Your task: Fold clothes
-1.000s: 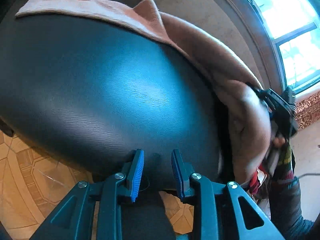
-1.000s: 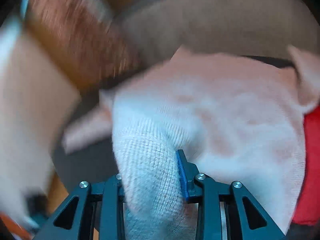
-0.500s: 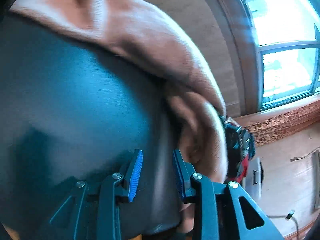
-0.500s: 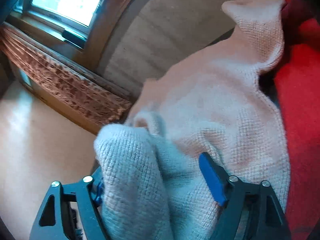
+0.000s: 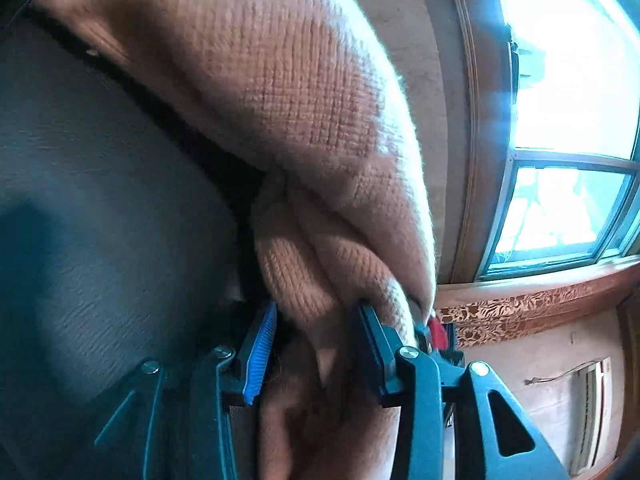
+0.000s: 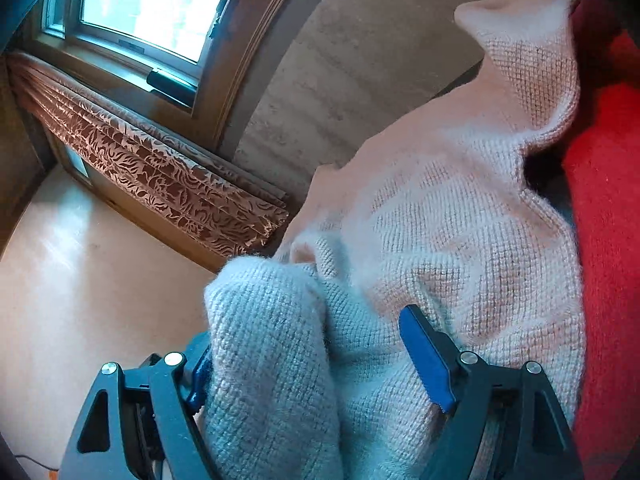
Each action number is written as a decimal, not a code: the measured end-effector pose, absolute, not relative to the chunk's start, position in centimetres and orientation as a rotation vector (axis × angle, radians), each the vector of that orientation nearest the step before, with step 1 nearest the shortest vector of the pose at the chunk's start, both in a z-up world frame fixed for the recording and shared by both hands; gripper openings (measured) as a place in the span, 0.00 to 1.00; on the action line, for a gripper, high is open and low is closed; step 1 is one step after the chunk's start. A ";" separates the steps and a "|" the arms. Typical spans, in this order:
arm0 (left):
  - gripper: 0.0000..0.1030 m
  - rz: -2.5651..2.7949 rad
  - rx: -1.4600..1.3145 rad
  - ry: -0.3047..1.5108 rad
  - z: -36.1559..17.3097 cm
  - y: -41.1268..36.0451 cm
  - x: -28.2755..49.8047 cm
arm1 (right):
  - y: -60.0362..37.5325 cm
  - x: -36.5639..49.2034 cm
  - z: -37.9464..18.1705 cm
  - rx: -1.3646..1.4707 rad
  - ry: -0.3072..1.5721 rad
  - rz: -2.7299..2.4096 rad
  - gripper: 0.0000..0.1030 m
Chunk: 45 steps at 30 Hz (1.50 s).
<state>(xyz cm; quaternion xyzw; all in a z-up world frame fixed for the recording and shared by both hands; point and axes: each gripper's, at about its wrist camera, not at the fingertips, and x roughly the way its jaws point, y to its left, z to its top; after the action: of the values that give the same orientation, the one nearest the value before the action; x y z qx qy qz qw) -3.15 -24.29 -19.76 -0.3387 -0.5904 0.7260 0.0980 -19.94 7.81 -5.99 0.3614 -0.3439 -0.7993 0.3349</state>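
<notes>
A pale pink knit sweater (image 5: 288, 92) lies bunched over the right edge of a dark table (image 5: 100, 200). In the left wrist view a thick fold of it sits between the blue pads of my left gripper (image 5: 316, 352), whose fingers stand apart and do not pinch it. In the right wrist view the same sweater (image 6: 460, 220) fills the frame. A rolled hump of it lies between the widely spread fingers of my right gripper (image 6: 308, 360). The left blue pad (image 6: 200, 364) is mostly hidden by the knit.
A red garment (image 6: 608, 240) lies against the sweater's right side. Beyond the table edge are a grey wall, a bright window (image 5: 568, 80) and a brown patterned sill trim (image 6: 160, 168). Pale floor (image 6: 80, 260) shows below it.
My right gripper, pinched on the sweater a second ago, has spread wide. My left gripper has moved from the bare table to the bunched sweater, which now sits between its fingers.
</notes>
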 end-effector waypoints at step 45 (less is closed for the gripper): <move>0.13 2.992 -1.102 -1.416 -7.9 -38.2 18.3 | 0.8 -12.5 -2.8 1.156 -0.217 -2.240 1.00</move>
<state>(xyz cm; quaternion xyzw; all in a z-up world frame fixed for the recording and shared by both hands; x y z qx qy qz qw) 18.28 -38.15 -7.86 -0.3111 -0.3998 0.8447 -0.1728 -12.54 0.78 -2.75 0.4355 -0.0819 -0.8444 0.3010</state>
